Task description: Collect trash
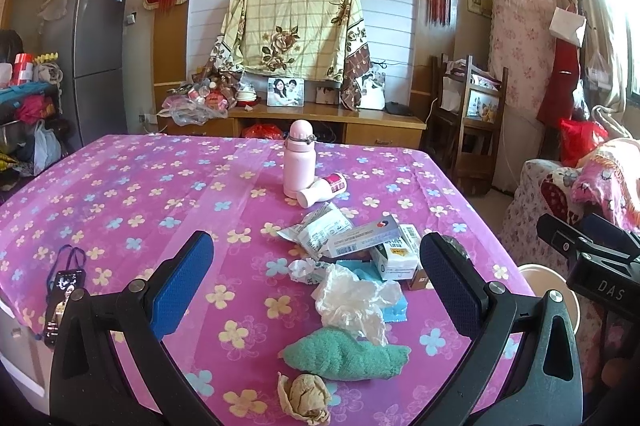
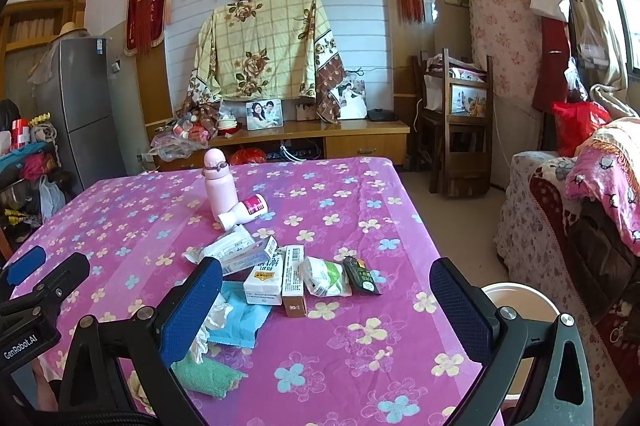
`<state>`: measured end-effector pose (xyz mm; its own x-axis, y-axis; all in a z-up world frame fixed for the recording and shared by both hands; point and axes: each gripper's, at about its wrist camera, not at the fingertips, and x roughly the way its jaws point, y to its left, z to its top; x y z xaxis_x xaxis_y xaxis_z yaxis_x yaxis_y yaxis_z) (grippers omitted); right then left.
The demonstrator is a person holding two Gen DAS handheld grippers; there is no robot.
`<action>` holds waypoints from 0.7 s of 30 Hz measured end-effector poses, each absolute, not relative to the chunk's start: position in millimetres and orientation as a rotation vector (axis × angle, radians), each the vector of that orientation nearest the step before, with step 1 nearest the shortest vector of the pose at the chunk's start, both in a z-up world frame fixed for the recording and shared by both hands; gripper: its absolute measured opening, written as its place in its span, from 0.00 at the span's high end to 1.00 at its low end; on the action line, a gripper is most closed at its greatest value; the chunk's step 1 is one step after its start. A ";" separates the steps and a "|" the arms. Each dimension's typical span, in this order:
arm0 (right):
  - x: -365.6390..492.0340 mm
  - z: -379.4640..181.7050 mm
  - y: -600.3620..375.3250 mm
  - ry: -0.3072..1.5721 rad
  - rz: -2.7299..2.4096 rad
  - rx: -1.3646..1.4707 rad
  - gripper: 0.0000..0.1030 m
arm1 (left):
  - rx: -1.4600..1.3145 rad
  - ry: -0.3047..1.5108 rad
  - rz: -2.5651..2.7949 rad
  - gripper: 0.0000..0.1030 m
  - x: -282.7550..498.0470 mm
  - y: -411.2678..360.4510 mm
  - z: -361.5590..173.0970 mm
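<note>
Two wrist views, side by side above the near table edge

Both face the far wall, close over the litter; each shares the pink bottle (image 1: 299,157) (image 2: 219,186), and the right one sits further right.

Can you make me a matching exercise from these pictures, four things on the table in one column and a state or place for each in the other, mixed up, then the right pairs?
Things:
1. pink bottle
2. white bottle with the red label
3. green cloth
4. phone

States or places:
A. lying on its side
B. at the table's left edge, by a blue cord
C. standing upright
D. bunched up near the front edge, beside a crumpled brown paper ball

Pairs: 1-C, 2-A, 3-D, 4-B
</note>
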<state>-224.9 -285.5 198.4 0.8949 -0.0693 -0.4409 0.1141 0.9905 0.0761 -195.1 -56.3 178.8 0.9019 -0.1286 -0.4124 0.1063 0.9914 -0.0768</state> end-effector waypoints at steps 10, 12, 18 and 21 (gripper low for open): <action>-225.7 199.2 -284.0 0.456 -0.092 0.103 0.00 | -0.055 0.426 -0.119 0.00 -196.6 -53.4 182.1; -225.8 198.9 -283.8 0.456 -0.093 0.102 0.00 | -0.055 0.425 -0.120 0.00 -196.4 -53.5 181.3; -225.9 198.9 -284.2 0.457 -0.092 0.101 0.00 | -0.052 0.424 -0.119 0.00 -197.6 -51.8 182.2; -226.0 198.7 -284.1 0.457 -0.092 0.101 0.00 | -0.053 0.423 -0.119 0.00 -197.8 -50.9 182.6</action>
